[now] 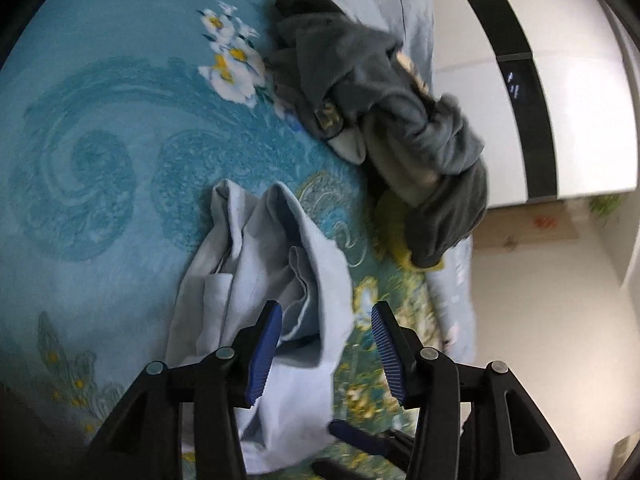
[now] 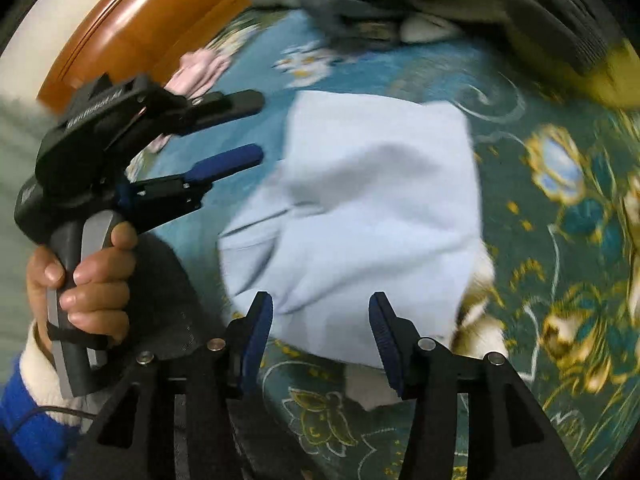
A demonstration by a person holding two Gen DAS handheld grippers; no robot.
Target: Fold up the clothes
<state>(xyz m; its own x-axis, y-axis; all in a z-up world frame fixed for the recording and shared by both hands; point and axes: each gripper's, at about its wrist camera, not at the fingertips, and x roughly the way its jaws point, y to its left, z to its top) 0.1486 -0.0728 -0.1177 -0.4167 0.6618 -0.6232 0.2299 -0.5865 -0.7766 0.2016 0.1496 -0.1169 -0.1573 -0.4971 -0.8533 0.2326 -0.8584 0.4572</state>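
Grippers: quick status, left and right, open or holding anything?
Left gripper: open, nothing clamped, over the light blue garment.
Right gripper: open, holding nothing, at the near edge of that garment.

Floral bedspread (image 1: 100,128) (clothes (image 1: 280,280) atop)

Both wrist views look closely down on the pale blue garment (image 1: 276,320).

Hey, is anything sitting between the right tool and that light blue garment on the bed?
Nothing visible. The right tool is open, and the light blue garment lies right ahead of its fingers on the floral bedspread. The left tool, also open, is off to the garment's side, and the grey clothes pile lies beyond it.
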